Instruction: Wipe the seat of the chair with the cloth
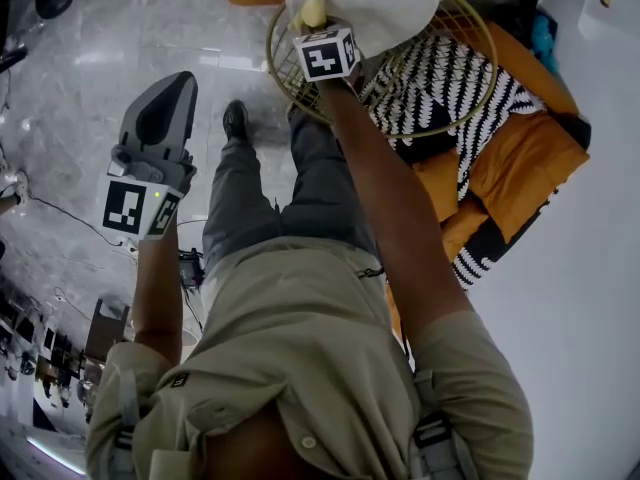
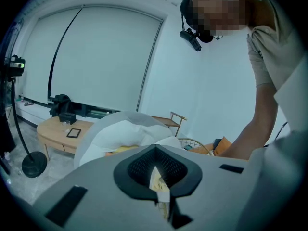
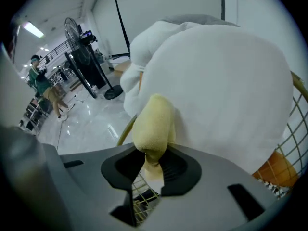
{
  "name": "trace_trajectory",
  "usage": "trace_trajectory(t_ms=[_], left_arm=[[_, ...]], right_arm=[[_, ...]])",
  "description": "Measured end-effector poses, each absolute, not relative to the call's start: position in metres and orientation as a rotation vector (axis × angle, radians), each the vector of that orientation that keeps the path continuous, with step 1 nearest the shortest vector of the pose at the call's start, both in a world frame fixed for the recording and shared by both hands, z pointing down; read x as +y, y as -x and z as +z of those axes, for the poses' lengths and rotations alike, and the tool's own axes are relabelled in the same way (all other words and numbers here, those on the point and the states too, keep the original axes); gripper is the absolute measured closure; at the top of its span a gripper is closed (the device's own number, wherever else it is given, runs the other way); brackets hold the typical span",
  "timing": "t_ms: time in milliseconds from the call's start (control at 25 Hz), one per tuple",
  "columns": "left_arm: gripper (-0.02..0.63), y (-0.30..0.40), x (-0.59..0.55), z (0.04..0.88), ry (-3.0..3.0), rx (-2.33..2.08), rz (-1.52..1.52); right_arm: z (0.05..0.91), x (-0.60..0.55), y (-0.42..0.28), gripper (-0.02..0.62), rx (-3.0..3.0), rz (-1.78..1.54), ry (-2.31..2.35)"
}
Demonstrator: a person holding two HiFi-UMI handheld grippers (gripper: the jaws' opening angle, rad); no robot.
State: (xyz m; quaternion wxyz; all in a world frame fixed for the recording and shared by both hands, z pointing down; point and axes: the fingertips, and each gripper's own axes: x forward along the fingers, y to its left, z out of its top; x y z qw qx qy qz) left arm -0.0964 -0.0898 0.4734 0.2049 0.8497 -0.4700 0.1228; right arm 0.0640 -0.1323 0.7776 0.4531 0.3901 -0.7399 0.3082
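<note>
Right gripper point(image 3: 150, 165) jaws pinch the yellow cloth point(image 3: 153, 121) at the white seat cushion point(image 3: 221, 90), ready for wiping; left gripper point(image 2: 156, 172) jaws closed, empty, held aside

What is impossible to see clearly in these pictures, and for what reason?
- Chair, head view: the cushion covers most of its wire bowl, and its legs do not show.
- Cloth, right gripper view: it is bunched in the right gripper, so its far side and its contact with the cushion are hidden.
- Items on the table, left gripper view: too small.
- Person, right gripper view: too small.
</note>
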Motion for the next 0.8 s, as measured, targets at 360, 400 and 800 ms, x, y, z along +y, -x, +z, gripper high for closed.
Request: trace_trajectory(t_ms=[360,400,800], left_arm=[[0.591,0.093,-0.090,0.477,-2.365,-1.302,0.341],[0.591,0.092,-0.091,0.477,-2.367,-1.300,0.342],[0.591,0.082,-0.094,0.479,-2.378,-1.281,0.346]], right_arm=[[0.773,-0.128,-0.071,0.495,-1.847,0.734,-0.942],[0.774,-0.130,-0.080,0.495,-1.839,0.728,-0.951],[0.778,-0.158,-0.318,0.495,-1.469,0.908,-1.454]])
